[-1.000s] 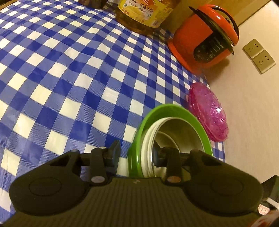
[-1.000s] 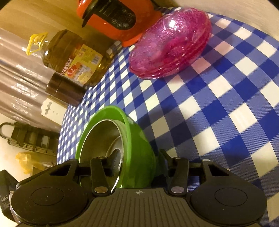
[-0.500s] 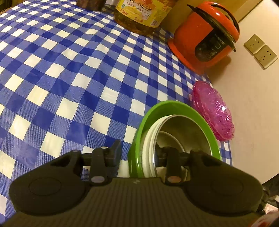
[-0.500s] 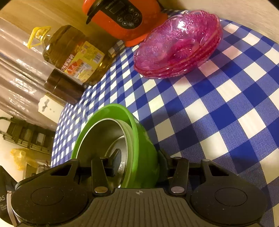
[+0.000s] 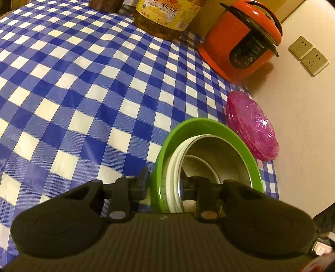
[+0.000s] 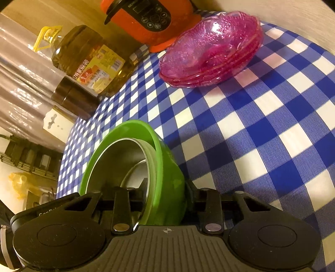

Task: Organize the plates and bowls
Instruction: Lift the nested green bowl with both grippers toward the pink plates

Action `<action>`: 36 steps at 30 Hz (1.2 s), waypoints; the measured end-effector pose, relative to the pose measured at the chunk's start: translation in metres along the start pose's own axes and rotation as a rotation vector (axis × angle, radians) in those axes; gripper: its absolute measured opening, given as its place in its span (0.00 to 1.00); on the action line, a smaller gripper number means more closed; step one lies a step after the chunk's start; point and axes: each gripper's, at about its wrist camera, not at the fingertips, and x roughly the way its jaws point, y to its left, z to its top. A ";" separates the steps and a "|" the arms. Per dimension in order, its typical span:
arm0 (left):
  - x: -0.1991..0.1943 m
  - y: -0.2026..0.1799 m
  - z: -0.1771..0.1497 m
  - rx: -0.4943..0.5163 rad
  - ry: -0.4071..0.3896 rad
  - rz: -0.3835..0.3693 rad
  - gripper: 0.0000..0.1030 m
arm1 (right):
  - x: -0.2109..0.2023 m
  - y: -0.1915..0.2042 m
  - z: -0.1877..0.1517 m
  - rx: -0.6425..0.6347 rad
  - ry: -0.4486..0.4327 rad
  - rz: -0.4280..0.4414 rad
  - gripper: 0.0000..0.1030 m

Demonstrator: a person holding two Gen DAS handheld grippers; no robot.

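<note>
A green bowl (image 5: 201,121) holds nested white bowls (image 5: 173,167) and a steel bowl (image 5: 226,154), on a blue-and-white checked tablecloth (image 5: 83,94). My left gripper (image 5: 166,181) straddles the stack's near wall, one finger outside the green bowl and one inside the steel bowl. Its jaws are closing, with the pads against the walls. My right gripper (image 6: 167,186) straddles the opposite wall of the green bowl (image 6: 134,125), one finger inside the steel bowl (image 6: 117,159). It is closing too, its pads touching. A stack of pink glass plates (image 6: 211,48) lies beyond.
An orange rice cooker (image 5: 240,41) and a large oil bottle (image 5: 165,16) stand at the table's far side, with a dark jar (image 6: 73,98) beside the bottle. The pink plates (image 5: 251,125) sit near the table edge by a wall with sockets (image 5: 307,55).
Both grippers' fingers have narrowed onto the bowl stack's walls; the gaps beside the green bowl have closed. The hands have barely moved.
</note>
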 end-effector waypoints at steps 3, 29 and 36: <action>-0.004 -0.002 -0.005 0.002 0.010 0.003 0.23 | -0.005 -0.001 -0.002 0.006 0.007 -0.003 0.34; -0.055 -0.041 -0.060 0.058 0.047 -0.033 0.23 | -0.091 -0.009 -0.028 0.019 0.000 -0.051 0.34; -0.071 -0.056 -0.069 0.070 0.047 -0.046 0.23 | -0.114 -0.007 -0.031 0.016 -0.017 -0.053 0.34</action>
